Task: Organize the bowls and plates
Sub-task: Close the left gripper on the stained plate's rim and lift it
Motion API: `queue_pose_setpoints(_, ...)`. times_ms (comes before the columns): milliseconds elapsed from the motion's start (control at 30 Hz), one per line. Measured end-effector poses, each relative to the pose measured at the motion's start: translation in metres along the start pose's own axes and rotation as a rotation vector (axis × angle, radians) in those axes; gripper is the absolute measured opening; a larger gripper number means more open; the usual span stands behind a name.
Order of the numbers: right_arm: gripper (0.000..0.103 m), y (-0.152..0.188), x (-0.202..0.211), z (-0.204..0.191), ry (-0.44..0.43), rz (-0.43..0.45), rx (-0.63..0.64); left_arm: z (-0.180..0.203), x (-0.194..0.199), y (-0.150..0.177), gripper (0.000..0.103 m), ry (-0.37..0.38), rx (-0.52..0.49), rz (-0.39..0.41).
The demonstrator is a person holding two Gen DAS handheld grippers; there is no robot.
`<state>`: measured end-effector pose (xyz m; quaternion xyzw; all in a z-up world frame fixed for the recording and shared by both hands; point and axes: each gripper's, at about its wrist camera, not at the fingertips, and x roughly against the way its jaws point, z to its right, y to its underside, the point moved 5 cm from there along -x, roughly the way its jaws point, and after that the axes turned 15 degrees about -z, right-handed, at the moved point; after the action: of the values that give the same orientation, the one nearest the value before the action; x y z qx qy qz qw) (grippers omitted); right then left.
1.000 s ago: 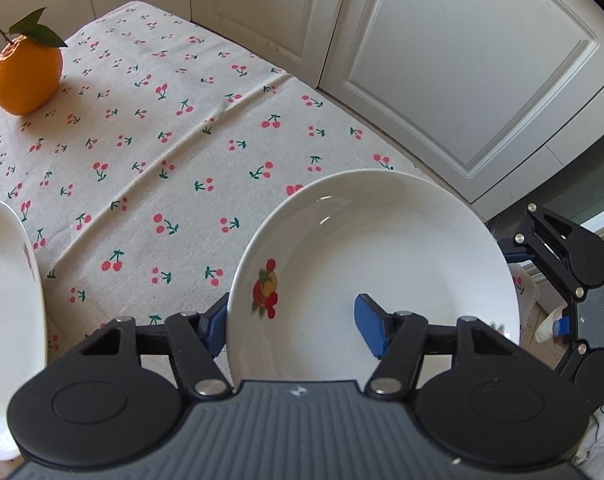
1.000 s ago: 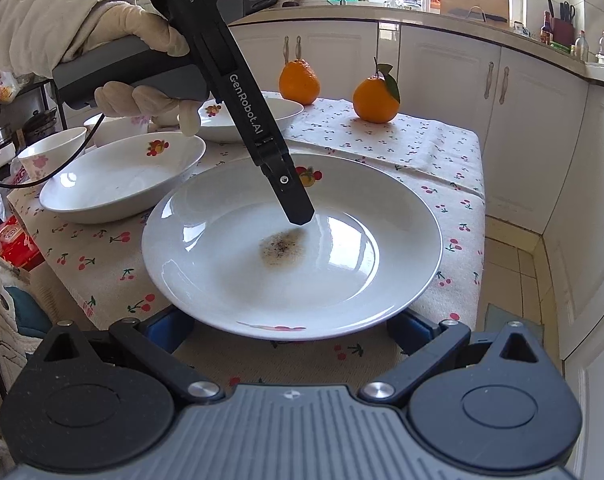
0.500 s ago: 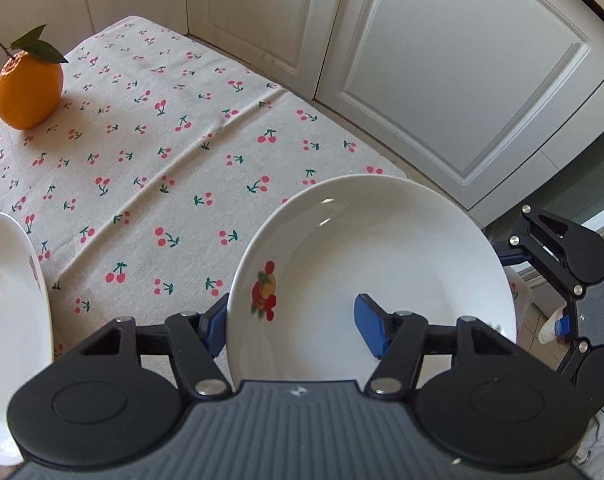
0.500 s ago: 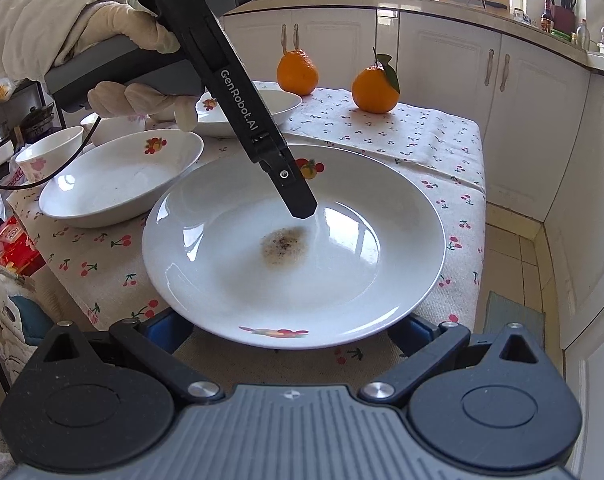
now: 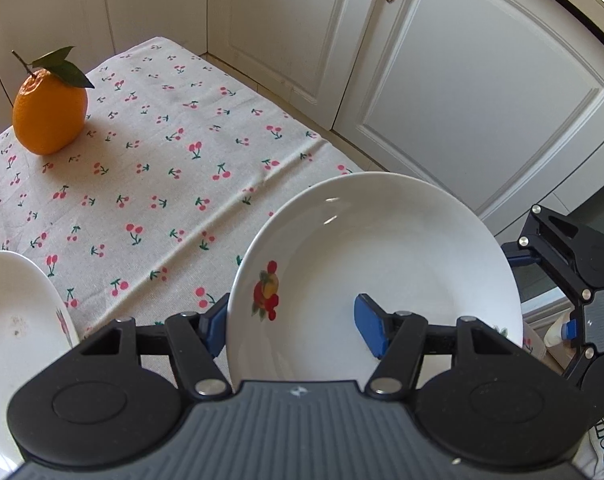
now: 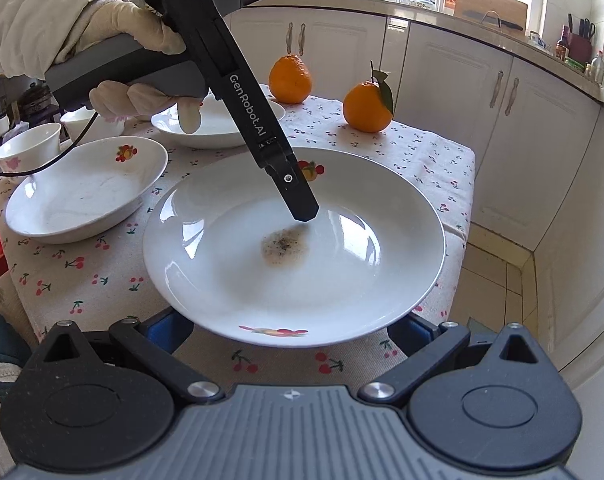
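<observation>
Left gripper [image 5: 292, 326] pinches rim of stained plate [image 6: 294, 248]; right gripper [image 6: 290, 330] cradles near edge, grip unclear. Keep level, stack onto bowl [image 6: 86, 196] left of plate.

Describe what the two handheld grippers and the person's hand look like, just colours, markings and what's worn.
The left gripper is matte black with a grey handle, printed "DAS" and "GenRobot.AI" in white, and trails a thin black cable. The right gripper has a ribbed grey body, black linkage arms with silver rivets, and blue pads on its jaws. The hand wears a cream fabric glove and a pale padded sleeve.
</observation>
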<state>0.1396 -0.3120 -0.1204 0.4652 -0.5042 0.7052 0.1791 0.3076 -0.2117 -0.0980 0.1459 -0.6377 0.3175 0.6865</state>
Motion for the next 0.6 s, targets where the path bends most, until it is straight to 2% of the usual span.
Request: queue_pose_setpoints(600,0.103,-0.025,-0.03,0.038,0.005,-0.008,-0.033,-0.032,-0.013,-0.045,0.063,-0.012,0.047,0.039)
